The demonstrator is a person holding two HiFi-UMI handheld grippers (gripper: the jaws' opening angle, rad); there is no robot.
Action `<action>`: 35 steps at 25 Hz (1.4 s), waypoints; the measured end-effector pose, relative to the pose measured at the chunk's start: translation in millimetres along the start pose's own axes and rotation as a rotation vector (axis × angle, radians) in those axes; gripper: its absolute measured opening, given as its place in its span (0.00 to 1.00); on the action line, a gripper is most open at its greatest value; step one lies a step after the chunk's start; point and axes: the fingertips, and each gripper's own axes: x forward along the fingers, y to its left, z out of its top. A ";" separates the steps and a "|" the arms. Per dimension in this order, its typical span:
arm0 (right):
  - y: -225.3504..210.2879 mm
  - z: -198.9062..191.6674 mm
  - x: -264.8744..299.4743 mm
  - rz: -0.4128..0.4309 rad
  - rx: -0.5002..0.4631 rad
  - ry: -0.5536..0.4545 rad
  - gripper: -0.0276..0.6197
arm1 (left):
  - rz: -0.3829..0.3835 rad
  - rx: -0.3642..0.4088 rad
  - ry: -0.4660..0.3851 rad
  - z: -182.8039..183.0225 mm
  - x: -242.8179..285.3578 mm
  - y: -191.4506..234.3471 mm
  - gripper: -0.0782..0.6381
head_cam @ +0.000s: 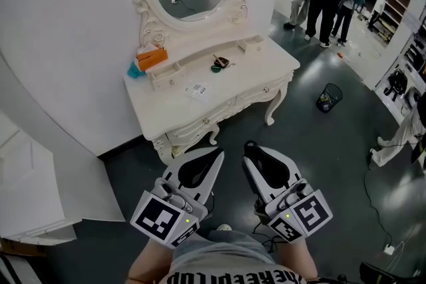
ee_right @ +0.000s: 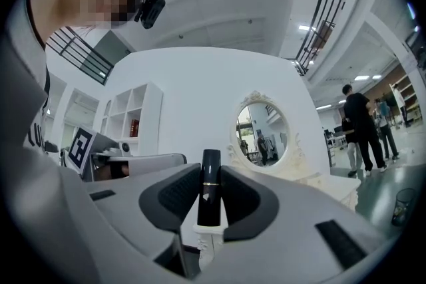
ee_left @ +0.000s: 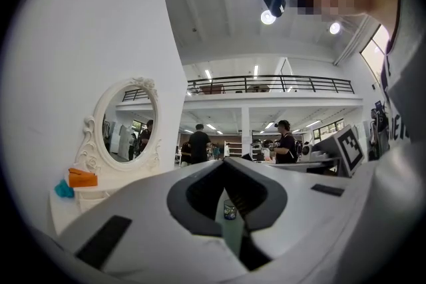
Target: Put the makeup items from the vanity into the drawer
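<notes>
Left gripper (ee_left: 227, 173) clamps a jar (ee_left: 229, 209), right gripper (ee_right: 210, 171) a lipstick (ee_right: 210, 188); neither is stowed, the drawer (head_cam: 200, 124) looks shut, items (head_cam: 219, 63) remain on the vanity (head_cam: 256, 70).

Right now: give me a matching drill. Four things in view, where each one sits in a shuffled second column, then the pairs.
Things
1. black tube
2. orange box
3. wastebasket
4. small bottle

Places
A. on the floor, right of the vanity in the head view
B. upright between the right claw jaws
C. left end of the vanity's raised shelf
D. between the left claw jaws

Pairs: 1-B, 2-C, 3-A, 4-D
</notes>
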 end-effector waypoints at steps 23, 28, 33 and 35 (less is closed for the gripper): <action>-78.5 -0.3 -11.5 -0.075 0.022 -0.011 0.22 | -0.094 0.009 0.030 -20.5 83.3 -16.5 0.14; -95.9 -2.0 14.5 -0.110 0.024 -0.011 0.22 | -0.130 0.002 0.031 -23.2 102.5 9.4 0.14; -115.6 -1.8 45.5 -0.150 0.026 -0.014 0.21 | -0.169 0.000 0.034 -22.8 124.6 40.6 0.14; -123.6 -2.0 57.7 -0.163 0.026 -0.013 0.21 | -0.182 0.002 0.035 -22.7 134.0 53.5 0.14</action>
